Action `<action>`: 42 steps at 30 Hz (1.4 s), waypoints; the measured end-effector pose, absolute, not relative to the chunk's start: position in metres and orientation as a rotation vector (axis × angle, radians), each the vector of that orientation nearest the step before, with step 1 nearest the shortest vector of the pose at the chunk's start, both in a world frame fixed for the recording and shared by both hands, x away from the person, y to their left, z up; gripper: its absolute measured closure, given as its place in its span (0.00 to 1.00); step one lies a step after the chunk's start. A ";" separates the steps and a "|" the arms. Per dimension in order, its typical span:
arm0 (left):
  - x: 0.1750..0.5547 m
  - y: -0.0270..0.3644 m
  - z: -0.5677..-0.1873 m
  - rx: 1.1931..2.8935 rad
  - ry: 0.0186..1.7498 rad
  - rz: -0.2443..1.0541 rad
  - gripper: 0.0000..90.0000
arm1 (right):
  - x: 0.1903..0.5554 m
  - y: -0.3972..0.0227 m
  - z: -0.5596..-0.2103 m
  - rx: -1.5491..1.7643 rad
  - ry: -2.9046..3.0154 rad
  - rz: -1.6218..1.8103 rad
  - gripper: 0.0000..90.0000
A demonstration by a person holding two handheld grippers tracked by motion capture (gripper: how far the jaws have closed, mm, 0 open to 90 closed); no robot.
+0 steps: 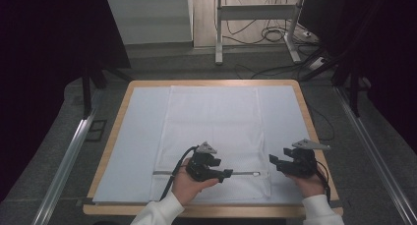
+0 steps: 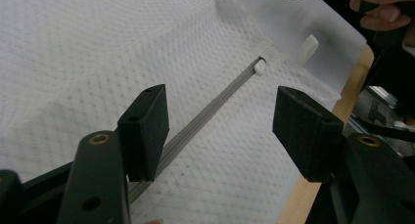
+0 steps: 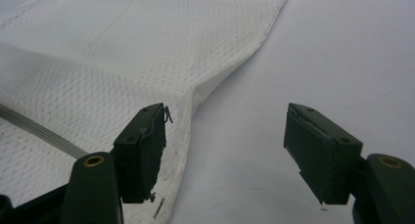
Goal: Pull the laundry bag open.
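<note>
The left tongs [image 1: 227, 174] stand spread over the grey zipper track [image 2: 205, 114] of a white mesh laundry bag [image 1: 211, 131], pinching nothing, pointing along the track toward its small white slider [image 2: 260, 66]. The right tongs [image 1: 273, 160] hang spread too, empty, just off the bag's right edge above the pale sheet [image 1: 133, 136] covering the wooden desk [image 1: 314, 131]. The bag lies flat mid-desk, zipper near the person's side. It looks light, limp and apt to bunch when tugged; best take the slider tab with one pair while the other pins the cloth beside the zipper end
</note>
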State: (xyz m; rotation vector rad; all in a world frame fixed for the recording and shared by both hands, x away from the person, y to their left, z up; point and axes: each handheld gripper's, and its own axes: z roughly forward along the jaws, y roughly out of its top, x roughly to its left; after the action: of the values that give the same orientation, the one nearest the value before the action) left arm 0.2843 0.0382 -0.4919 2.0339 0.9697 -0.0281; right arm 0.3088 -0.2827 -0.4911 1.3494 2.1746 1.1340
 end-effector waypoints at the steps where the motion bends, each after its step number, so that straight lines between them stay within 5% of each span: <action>1: 0.285 0.037 -0.492 2.031 0.967 -0.036 0.43 | 0.309 -0.283 -0.491 1.346 2.176 1.131 0.35; 42: 0.287 -0.009 -0.501 2.087 0.935 -0.116 0.47 | 0.309 -0.282 -0.493 1.338 2.175 1.130 0.36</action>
State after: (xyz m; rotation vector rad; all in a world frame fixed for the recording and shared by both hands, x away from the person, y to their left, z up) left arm 0.2865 -0.0090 -0.5008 2.0869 0.9353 -0.1164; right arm 0.3087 -0.2817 -0.4929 1.3381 2.1745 1.1296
